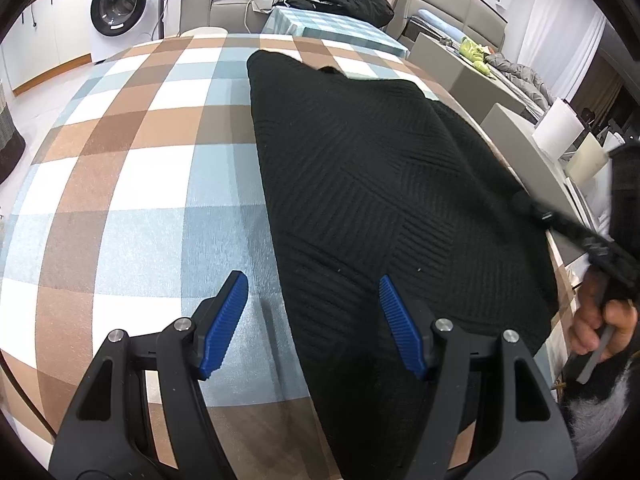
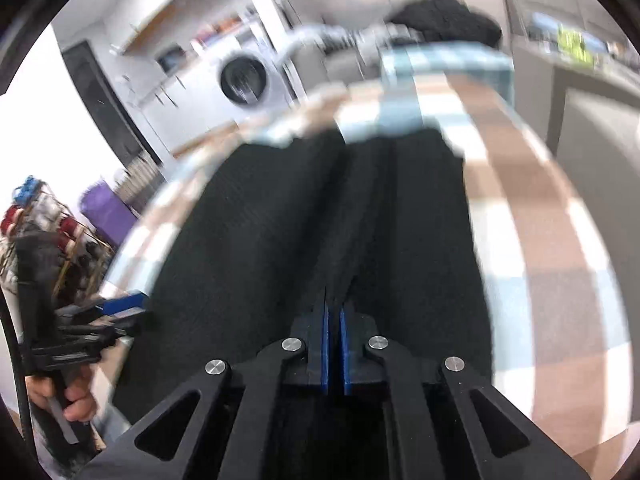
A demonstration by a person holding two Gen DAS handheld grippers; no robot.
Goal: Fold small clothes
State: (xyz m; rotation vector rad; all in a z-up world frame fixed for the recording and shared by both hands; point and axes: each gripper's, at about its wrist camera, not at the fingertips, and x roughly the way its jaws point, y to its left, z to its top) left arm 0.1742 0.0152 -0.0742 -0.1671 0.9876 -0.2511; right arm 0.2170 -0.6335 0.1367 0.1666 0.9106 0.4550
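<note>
no legible text, brand, number or sign anywhere. small sticker at the top front of the washing machine [image 1: 120, 4], left wrist view: too small and distorted to read. right wrist view smeared by blur; washing machine front and shelf items behind it unreadable.

A lived-in home: washing machine [image 1: 120, 8], beige sofa [image 1: 224, 4] heaped with clothes, checked cloth [image 1: 132, 152] over the table.
</note>
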